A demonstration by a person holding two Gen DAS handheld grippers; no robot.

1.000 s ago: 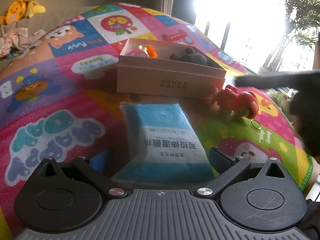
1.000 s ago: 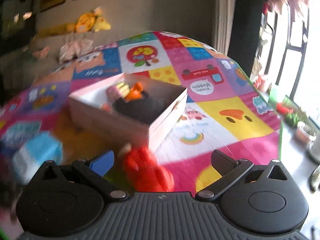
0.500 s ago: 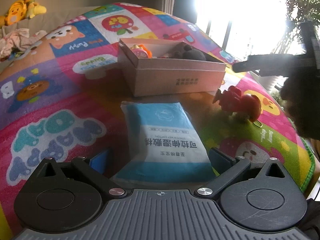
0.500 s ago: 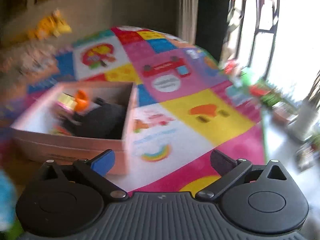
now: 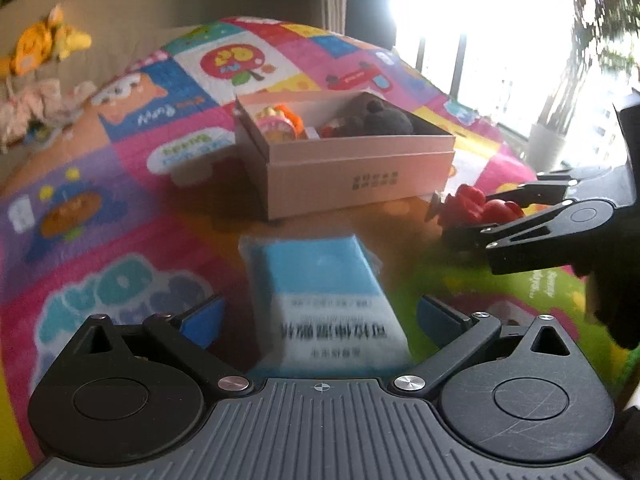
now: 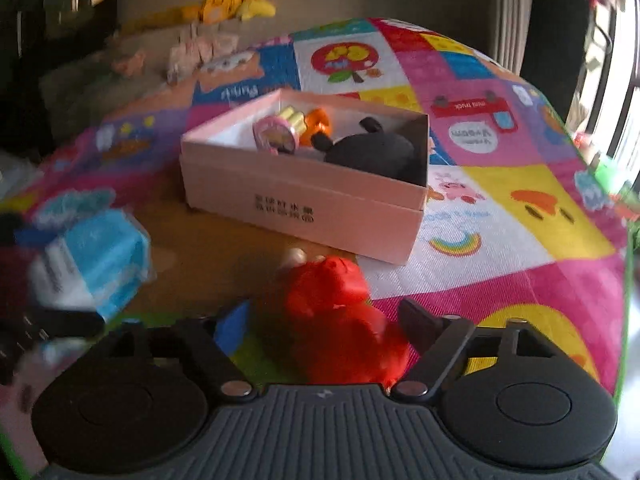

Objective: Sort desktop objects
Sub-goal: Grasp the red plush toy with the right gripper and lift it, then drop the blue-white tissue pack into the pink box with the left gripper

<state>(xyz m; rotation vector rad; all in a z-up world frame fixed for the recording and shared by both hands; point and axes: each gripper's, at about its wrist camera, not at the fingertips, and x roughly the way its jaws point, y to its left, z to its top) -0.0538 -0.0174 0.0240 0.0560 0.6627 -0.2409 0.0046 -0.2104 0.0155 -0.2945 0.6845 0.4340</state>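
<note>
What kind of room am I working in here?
Probably a home living or play room: a cartoon play mat covers the surface, plush toys lie on a sofa behind, and a tall window lights it.

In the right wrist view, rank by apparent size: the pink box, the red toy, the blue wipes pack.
1. pink box: largest.
2. red toy and blue wipes pack: they look alike, and the toy sits nearest the camera, so I won't rank them.
</note>
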